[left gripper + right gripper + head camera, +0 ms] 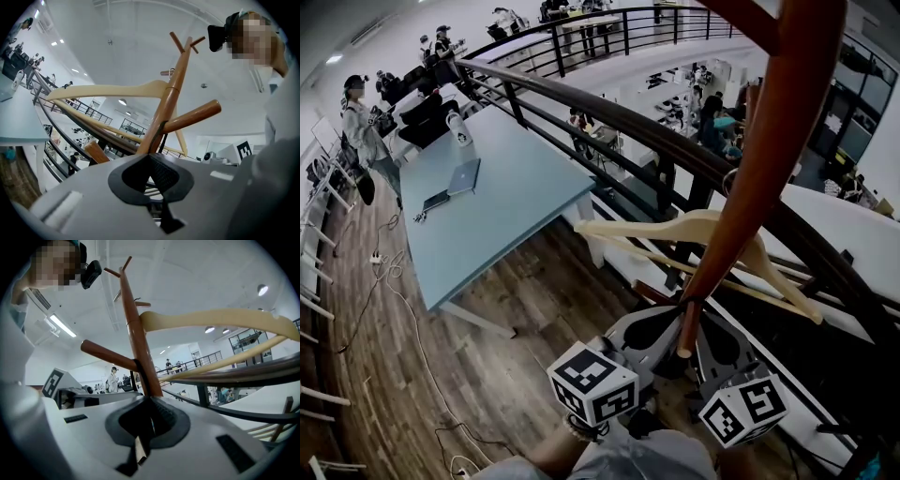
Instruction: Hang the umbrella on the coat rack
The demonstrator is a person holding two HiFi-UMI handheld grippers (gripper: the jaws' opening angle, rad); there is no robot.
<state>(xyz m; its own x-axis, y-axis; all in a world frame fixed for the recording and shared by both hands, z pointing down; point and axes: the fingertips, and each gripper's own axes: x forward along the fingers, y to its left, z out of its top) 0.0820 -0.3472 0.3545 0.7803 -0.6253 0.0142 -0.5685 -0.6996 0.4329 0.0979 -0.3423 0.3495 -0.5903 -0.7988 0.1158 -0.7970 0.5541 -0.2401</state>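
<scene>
The left gripper [654,330] and right gripper [724,345] are grey shells, black-lined (each bearing a black-and-white marker cube [592,382]).

Coat rack [133,319] beyond right claw [151,403]

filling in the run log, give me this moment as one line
coat rack: pole between grippers | left gripper: shut | right gripper: shut | umbrella: not in view | hanger: on coat rack

A pale blue table [506,202] at the upper left bears a closed laptop [463,176], a dark tablet [435,200] and a white cylinder [458,128]; cables [389,272] trail across the wooden floor [516,309].
</scene>
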